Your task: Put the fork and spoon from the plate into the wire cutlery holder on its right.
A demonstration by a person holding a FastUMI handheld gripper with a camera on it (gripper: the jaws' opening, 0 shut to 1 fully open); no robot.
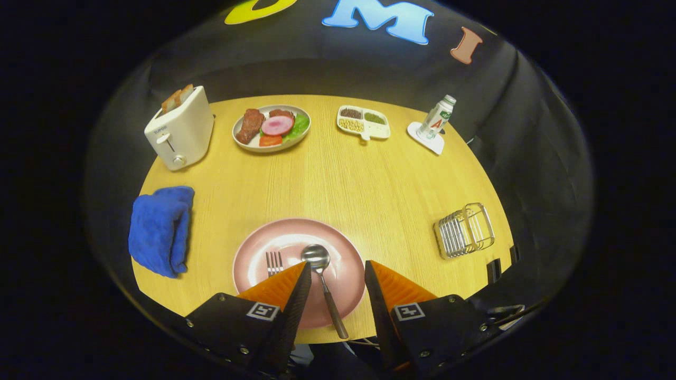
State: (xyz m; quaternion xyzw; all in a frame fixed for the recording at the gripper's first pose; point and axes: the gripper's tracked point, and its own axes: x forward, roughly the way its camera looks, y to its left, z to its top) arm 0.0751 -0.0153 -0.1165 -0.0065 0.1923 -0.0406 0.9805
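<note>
Pink plate (343, 248) is sitting low in the frame's centre, carrying one fork (273, 262) and one spoon (323, 282). One wire cutlery holder (465, 230) is lying at lower right. One toaster (180, 128), one food plate (272, 127), one divided dish (364, 123) and one bottle (438, 117) are lining the top; one blue cloth (161, 228) is resting at left. Pale wooden counter (364, 179) is meeting black cloth walls. Tool (335, 272) is hovering wide over the plate, spoon handle between its fingers, untouched.

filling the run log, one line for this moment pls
stage: pre-grasp | gripper: open over plate | spoon: between fingers | fork: on plate, by left finger | holder: empty
</note>
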